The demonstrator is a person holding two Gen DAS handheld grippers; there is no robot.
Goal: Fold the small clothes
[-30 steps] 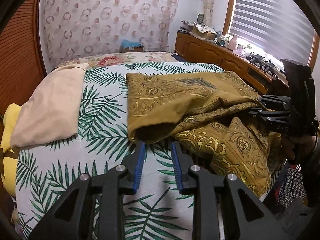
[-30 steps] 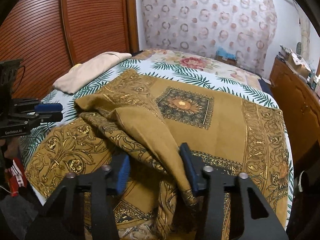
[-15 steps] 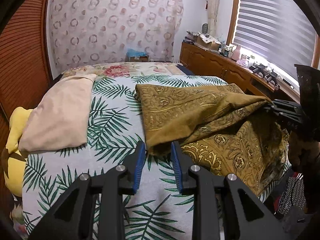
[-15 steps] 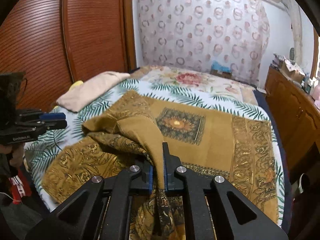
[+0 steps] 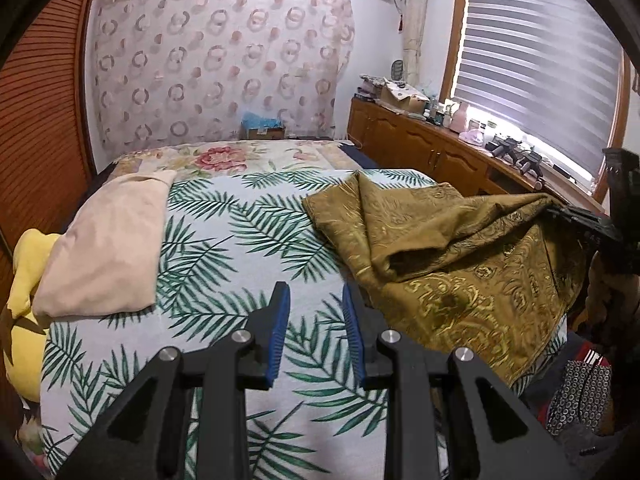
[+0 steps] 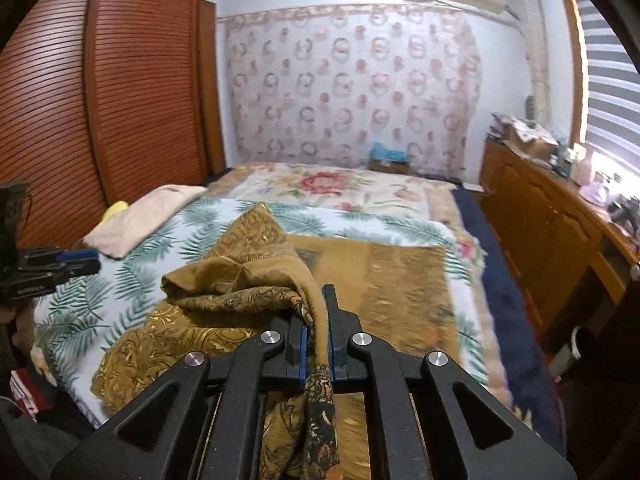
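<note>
A mustard-gold patterned cloth (image 5: 448, 256) lies on the right side of the bed, partly lifted into a ridge. My right gripper (image 6: 317, 320) is shut on a bunched fold of the cloth (image 6: 256, 280) and holds it above the bed; it also shows at the right edge of the left wrist view (image 5: 576, 220). My left gripper (image 5: 314, 312) is open and empty, over the palm-leaf bedspread (image 5: 224, 248), just left of the cloth's near edge. It shows at the left of the right wrist view (image 6: 76, 260).
A beige folded cloth (image 5: 108, 240) lies on the bed's left side over a yellow pillow (image 5: 24, 288). A wooden dresser (image 5: 440, 152) with clutter runs along the right under the window. A louvred wardrobe (image 6: 100, 92) stands on the left.
My right gripper closed on the cloth's fold and lifted it up and to the right, dragging the cloth away from my left gripper. Both cameras rose; my left gripper stayed open.
</note>
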